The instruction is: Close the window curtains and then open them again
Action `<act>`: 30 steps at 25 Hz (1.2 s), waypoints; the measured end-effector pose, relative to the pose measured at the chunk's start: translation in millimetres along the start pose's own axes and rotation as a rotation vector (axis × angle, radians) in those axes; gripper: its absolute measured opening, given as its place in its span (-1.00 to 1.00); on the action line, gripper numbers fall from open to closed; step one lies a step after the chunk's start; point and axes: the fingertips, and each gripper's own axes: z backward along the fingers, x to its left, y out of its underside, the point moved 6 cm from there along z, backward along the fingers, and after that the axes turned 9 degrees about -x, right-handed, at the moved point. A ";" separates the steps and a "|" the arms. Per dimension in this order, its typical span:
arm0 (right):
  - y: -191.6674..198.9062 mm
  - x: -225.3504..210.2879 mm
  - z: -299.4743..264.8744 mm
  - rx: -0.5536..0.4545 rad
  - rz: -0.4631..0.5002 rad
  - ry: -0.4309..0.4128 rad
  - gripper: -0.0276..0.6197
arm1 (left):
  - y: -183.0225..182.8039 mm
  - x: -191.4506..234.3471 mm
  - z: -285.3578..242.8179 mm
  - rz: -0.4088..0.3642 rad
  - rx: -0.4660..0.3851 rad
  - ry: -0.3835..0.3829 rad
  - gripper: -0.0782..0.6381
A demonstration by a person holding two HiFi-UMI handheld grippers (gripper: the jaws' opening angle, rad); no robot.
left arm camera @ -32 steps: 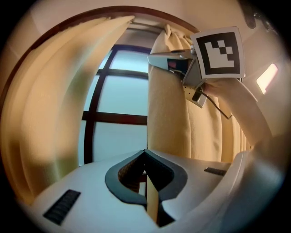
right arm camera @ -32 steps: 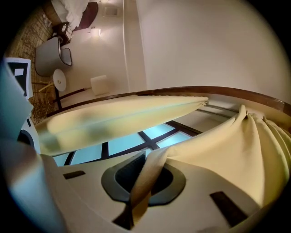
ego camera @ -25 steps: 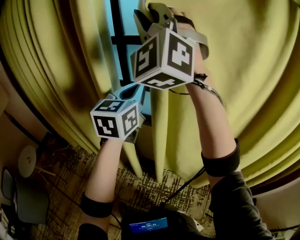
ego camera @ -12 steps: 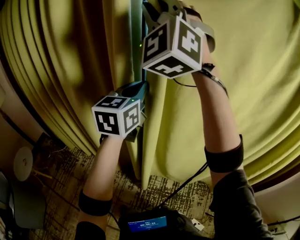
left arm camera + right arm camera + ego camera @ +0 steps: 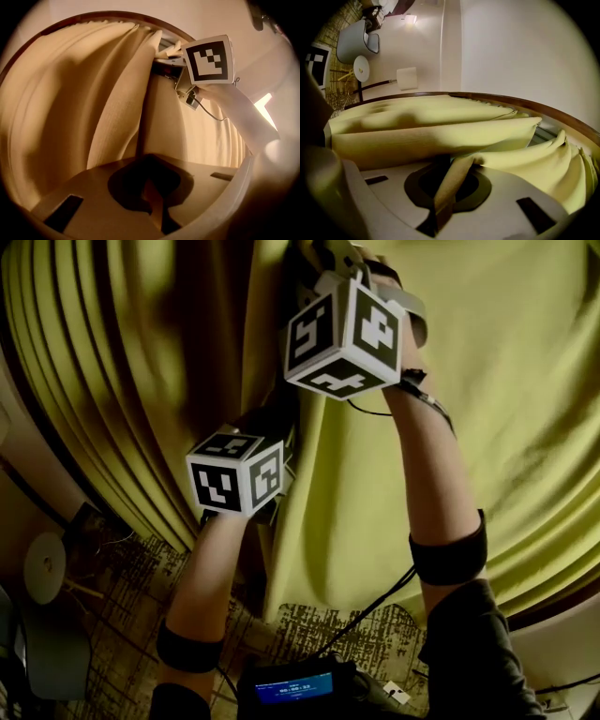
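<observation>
The left curtain (image 5: 122, 381) is being pinched tight in the fingers of the left gripper (image 5: 152, 206), the right curtain (image 5: 506, 409) in those of the right gripper (image 5: 445, 197). Their edges are being held together, so closing looks done; opening is left.

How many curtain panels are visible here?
2: the left curtain, its edge pinched in the left gripper, and the right curtain, pinched in the right gripper. Their edges meet, with no gap showing.
</observation>
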 end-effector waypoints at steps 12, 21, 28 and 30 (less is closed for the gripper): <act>-46.6 66.9 -87.1 -0.028 0.019 -0.062 -0.84 | 0.7 99.5 25.1 0.035 0.002 -0.067 -0.81; -70.2 66.6 -107.7 0.019 -0.013 -0.054 -0.83 | -17.8 125.0 54.9 0.066 -0.009 -0.040 -0.81; -78.6 56.7 -86.3 0.091 -0.061 0.006 -0.82 | -16.0 126.7 80.7 0.064 0.033 0.024 -0.81; -75.0 52.0 -80.6 0.107 -0.079 0.027 -0.82 | -14.7 124.3 81.8 0.065 0.043 0.037 -0.81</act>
